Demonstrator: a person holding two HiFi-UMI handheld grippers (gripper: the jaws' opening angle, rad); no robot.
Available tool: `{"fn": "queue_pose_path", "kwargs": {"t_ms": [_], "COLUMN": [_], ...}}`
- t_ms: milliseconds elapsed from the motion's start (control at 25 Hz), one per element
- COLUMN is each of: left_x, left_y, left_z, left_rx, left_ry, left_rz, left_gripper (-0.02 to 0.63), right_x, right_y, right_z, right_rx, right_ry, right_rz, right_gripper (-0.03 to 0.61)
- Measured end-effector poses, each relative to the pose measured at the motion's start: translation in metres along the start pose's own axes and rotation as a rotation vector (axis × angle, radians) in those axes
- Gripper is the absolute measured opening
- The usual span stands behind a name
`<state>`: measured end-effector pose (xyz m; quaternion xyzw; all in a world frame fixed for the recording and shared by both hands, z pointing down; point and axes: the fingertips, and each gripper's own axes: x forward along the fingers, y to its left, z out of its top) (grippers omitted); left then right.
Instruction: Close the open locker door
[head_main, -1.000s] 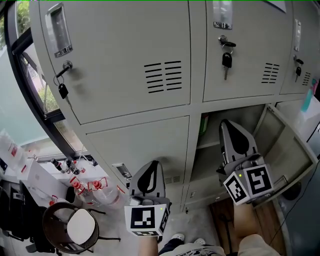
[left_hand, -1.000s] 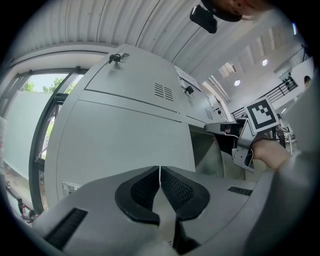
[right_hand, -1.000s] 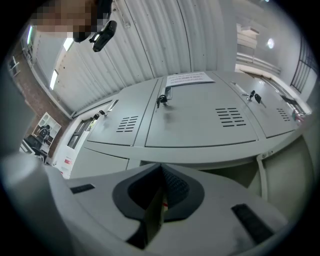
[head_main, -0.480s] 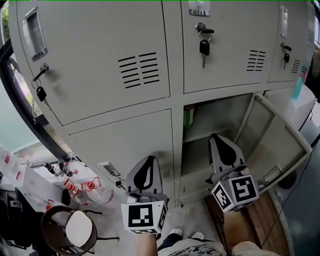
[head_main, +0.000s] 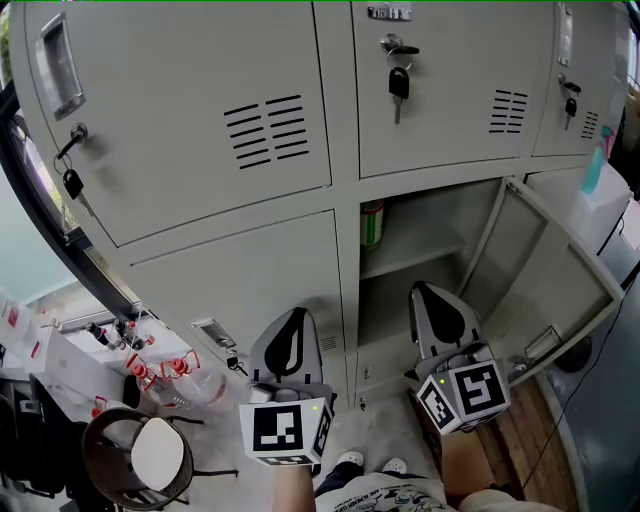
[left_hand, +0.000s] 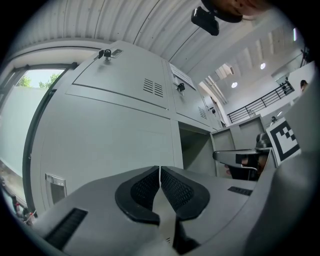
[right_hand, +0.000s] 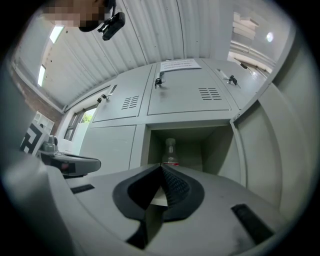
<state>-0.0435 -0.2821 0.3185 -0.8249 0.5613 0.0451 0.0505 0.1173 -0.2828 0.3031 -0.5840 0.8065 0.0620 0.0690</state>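
Note:
The grey locker bank fills the head view. Its lower middle compartment is open, and its door swings out to the right. A bottle stands on the shelf inside, also seen as the bottle in the right gripper view. My right gripper is shut and empty, held in front of the open compartment, left of the door. My left gripper is shut and empty, in front of the closed lower left door. Neither touches the locker.
Keys hang from the upper locker doors. A round stool and several small bottles stand on the floor at the left by a window frame. A white box sits right of the open door. Wooden flooring lies at the lower right.
The view has shifted so the lockers sit further left and lower. Both grippers have come down and toward me; the right one has moved a little left, away from the open door.

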Motion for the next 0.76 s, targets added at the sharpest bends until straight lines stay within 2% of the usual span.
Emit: {"fn": "queue_pose_path", "kwargs": {"t_ms": [760], "left_x": [0.004], "left_y": [-0.004], "left_z": [0.01], "left_rx": [0.012], "left_ry": [0.002], "left_rz": [-0.002], "left_gripper": [0.014], "right_x": [-0.002], "right_y": [-0.003], "right_z": [-0.01], "right_rx": [0.003], "right_ry": [0.028], "right_rz": [0.002], "right_gripper": [-0.005]}}
